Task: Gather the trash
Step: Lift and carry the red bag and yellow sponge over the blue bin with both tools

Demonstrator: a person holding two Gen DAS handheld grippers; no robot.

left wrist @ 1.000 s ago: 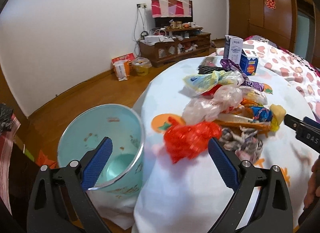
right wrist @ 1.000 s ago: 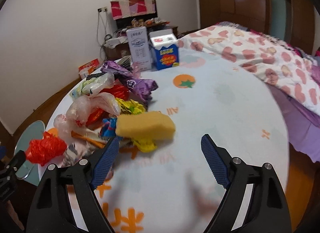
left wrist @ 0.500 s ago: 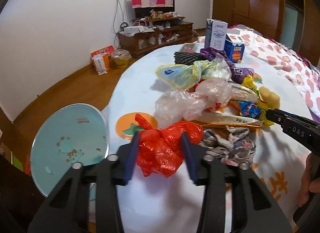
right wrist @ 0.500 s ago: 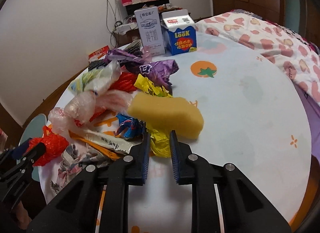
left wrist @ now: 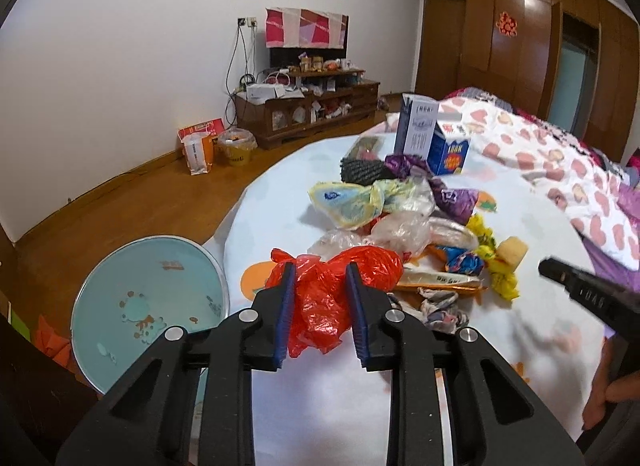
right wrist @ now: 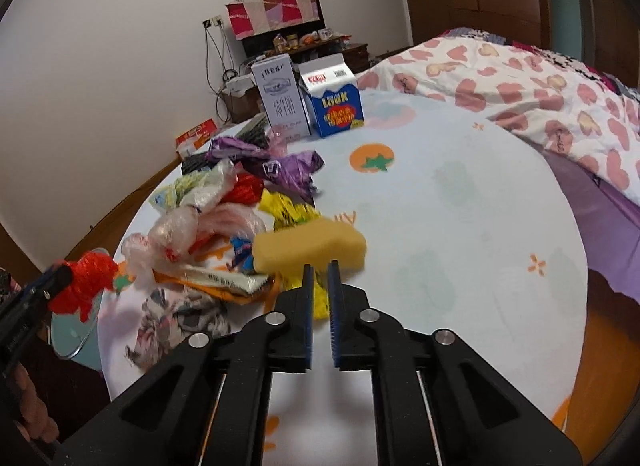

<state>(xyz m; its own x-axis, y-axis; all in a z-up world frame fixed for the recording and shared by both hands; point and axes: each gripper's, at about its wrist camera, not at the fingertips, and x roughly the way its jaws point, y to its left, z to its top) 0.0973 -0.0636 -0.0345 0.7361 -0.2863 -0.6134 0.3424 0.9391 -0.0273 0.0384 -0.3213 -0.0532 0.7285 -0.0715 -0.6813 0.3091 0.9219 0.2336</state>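
A crumpled red plastic bag [left wrist: 372,266] lies at the near end of the trash pile on the round white table [left wrist: 340,394]. My left gripper [left wrist: 320,270] has its blue pads pressed on the bag, and its jaws are closing. In the right wrist view the same bag [right wrist: 86,282] shows red at the left. My right gripper [right wrist: 321,268] is shut on a yellow wrapper [right wrist: 320,298] just under a yellow sponge [right wrist: 310,246]. A teal bin [left wrist: 148,294] stands open on the floor left of the table.
Purple, clear and printed wrappers [right wrist: 280,169] are heaped mid-table, with two milk cartons [right wrist: 334,101] behind them. A bed with a heart-print quilt [right wrist: 520,77] borders the table on the right. Wooden floor and a TV cabinet [left wrist: 308,105] lie beyond.
Both grippers went from wide open to closed. The left came forward around the red bag and pinched it. The right closed on the yellow wrapper under the sponge.
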